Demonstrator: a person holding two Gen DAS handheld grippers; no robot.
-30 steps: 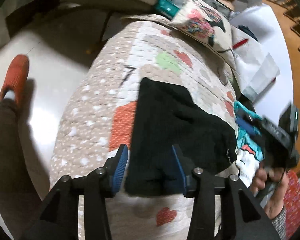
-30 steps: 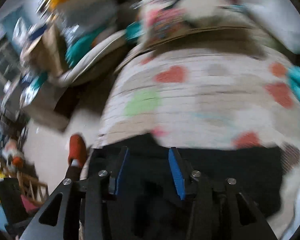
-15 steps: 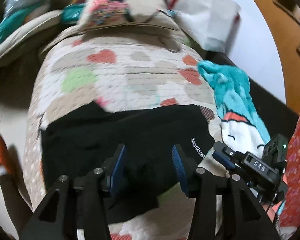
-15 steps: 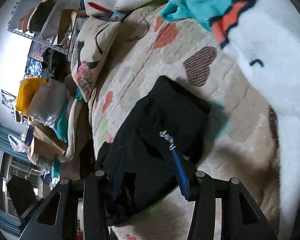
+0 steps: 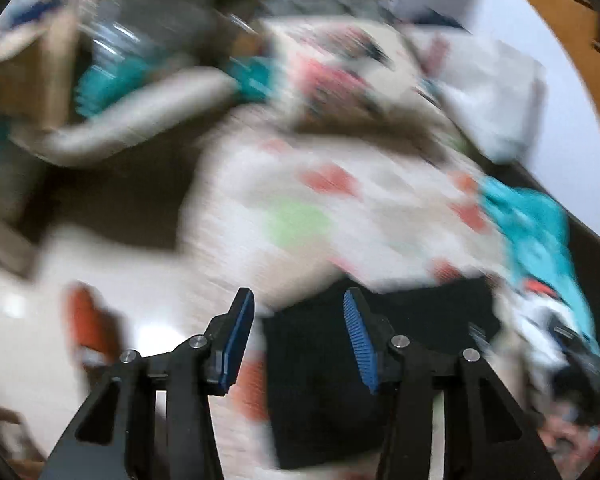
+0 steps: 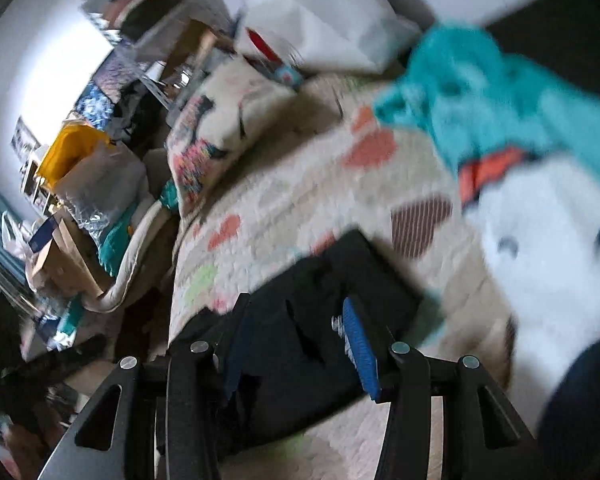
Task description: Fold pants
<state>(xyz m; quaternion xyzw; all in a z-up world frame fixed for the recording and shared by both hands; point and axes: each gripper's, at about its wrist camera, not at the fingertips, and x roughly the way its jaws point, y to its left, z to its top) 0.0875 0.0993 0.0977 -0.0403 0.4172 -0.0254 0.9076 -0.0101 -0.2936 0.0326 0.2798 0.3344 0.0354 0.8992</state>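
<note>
Pants (image 6: 324,344) on heart-patterned quilt (image 6: 300,208)

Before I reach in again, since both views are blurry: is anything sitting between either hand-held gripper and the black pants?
Nothing visible does. The black pants lie bare on the quilt, directly ahead of the open right hand-held gripper and left hand-held gripper. The teal blanket lies off to the side.

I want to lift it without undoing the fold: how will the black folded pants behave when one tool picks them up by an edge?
The black folded pants look like soft fabric lying flat on the heart-patterned quilt, so they would probably droop and unfold. They seem light and unlikely to slide.
</note>
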